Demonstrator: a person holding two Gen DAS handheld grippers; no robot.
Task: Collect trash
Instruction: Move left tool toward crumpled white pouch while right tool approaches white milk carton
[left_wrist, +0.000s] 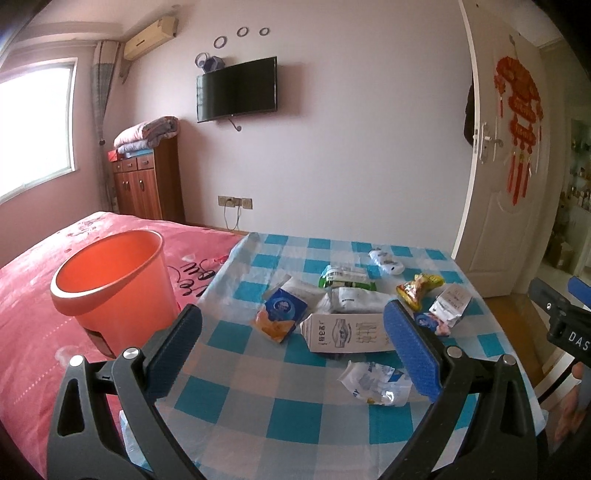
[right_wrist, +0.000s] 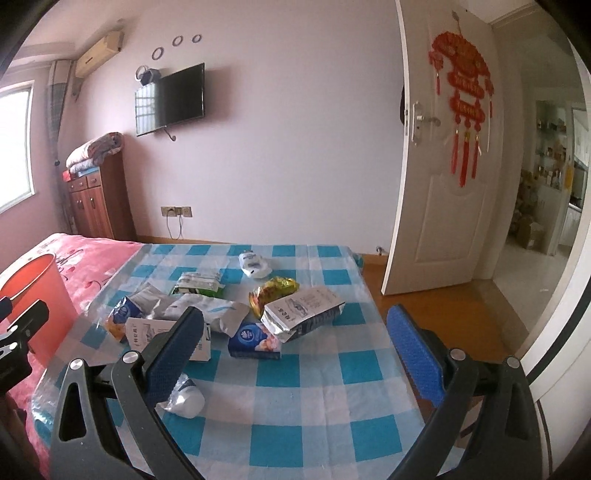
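Several pieces of trash lie on a table with a blue-and-white checked cloth: a white milk carton, a blue packet, a crumpled white wrapper, a gold wrapper and a silver bag. An orange bin stands on the pink bed left of the table. My left gripper is open and empty, just short of the carton. My right gripper is open and empty, above the table's near right part, behind a blue packet.
A pink bed lies along the table's left side. A white door stands open at the right over a wooden floor. A wooden cabinet and a wall TV are at the far wall.
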